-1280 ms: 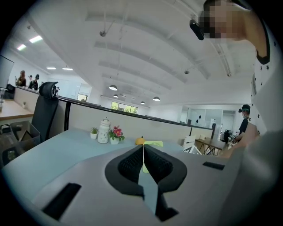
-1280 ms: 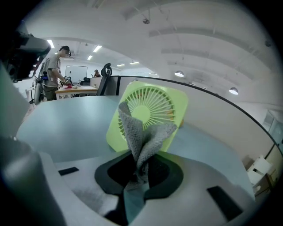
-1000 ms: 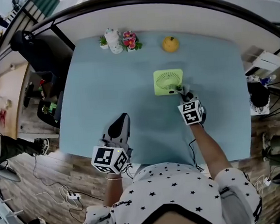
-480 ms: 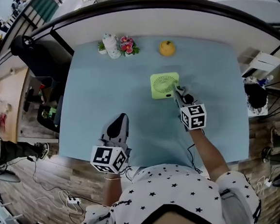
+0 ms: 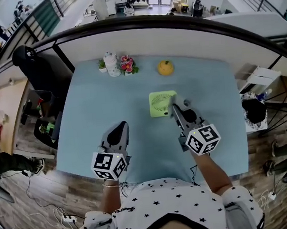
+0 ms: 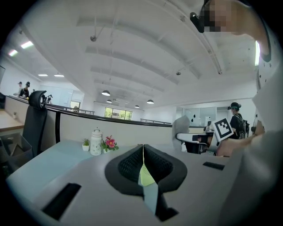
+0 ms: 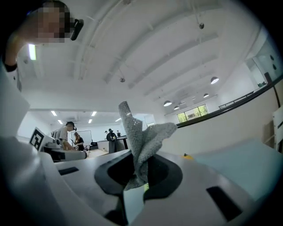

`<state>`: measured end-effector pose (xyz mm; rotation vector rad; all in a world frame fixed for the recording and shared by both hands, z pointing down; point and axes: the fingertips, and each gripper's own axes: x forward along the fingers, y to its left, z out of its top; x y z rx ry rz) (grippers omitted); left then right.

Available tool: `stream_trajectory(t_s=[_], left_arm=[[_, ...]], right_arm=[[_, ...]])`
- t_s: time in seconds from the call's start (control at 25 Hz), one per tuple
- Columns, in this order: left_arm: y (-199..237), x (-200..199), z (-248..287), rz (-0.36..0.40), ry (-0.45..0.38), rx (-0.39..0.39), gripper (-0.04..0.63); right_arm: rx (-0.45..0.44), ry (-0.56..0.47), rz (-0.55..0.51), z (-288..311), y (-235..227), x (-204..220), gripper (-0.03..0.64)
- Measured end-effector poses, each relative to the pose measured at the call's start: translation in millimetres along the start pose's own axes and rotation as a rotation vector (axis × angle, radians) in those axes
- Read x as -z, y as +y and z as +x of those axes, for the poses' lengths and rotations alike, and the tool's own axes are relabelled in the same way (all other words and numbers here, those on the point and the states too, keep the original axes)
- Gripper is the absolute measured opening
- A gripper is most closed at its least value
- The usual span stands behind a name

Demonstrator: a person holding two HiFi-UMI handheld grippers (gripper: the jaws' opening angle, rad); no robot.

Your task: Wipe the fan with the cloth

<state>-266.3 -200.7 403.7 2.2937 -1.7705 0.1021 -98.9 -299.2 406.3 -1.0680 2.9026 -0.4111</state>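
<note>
The light green square fan (image 5: pixel 161 104) lies flat on the pale blue table (image 5: pixel 98 105), right of centre. My right gripper (image 5: pixel 174 107) hovers at the fan's right edge, raised above the table and shut on a grey knitted cloth (image 7: pixel 140 140). The cloth sticks up out of the jaws in a crumpled bunch. In the head view the cloth is hard to make out behind the gripper. My left gripper (image 5: pixel 121 125) rests low over the table's near left part, well apart from the fan. Its jaws are shut with nothing between them (image 6: pixel 143 165).
At the table's far edge stand a white jar (image 5: pixel 111 64) with a small plant, pink flowers (image 5: pixel 126 64) and a yellow-orange fruit (image 5: pixel 165 67). A black office chair (image 5: pixel 31 64) stands left of the table. The table's front edge runs just under both grippers.
My right gripper has risen and drawn back toward me from the fan's near right corner, with the cloth still in it. The left gripper has stayed put. The head view has shifted.
</note>
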Motion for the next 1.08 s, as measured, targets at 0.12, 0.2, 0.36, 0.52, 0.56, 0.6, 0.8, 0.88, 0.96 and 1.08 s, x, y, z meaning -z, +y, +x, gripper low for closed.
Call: stream_trajectory(t_s=[0.12,0.2,0.36,0.52,0.56,0.6,0.8,0.88,0.96,1.08], left_arm=[[-8.7,-2.5,2.9,0.006,-0.003,0.02,0.031],[-12.0,-3.8,4.0,0.011,-0.005,0.028,0.031],[-14.0,-3.6,2.4,0.024,0.002,0.031,0.031],[-11.1,-1.6,-1.5,0.023,0.008,0.019,0.031],[-11.1,-1.6,-2.3,0.022,0.008,0.018,0.031],[-11.1,-1.9,-2.9,0.022,0.007,0.017,0.031],[-6.4,-0.2,-6.7,0.03,0.001,-0.001,0.031],[-5.1,0.5,-9.2,0.027,0.0,-0.011,0.031],[-4.7,0.8,-11.6,0.025,0.0,-0.019,0.031],[-4.6,-0.4,-14.1,0.026,0.0,-0.027,0.031]], right_arm=[[-0.021,0.001,0.003,-6.6,6.4,-2.9,0.044],[-0.025,0.008,0.008,-9.1,7.5,-1.4,0.044],[-0.029,0.014,0.031,-11.9,8.9,1.9,0.044],[-0.045,0.019,0.046,-9.8,14.7,4.0,0.044],[-0.046,0.018,0.048,-10.1,15.5,3.6,0.046],[-0.048,0.017,0.049,-10.2,16.0,3.4,0.045],[-0.07,0.009,0.056,-4.9,20.6,6.0,0.046],[-0.077,0.007,0.059,-3.9,22.1,6.1,0.045],[-0.084,0.006,0.06,-4.1,24.1,5.2,0.046],[-0.093,0.004,0.062,-4.7,27.1,3.3,0.046]])
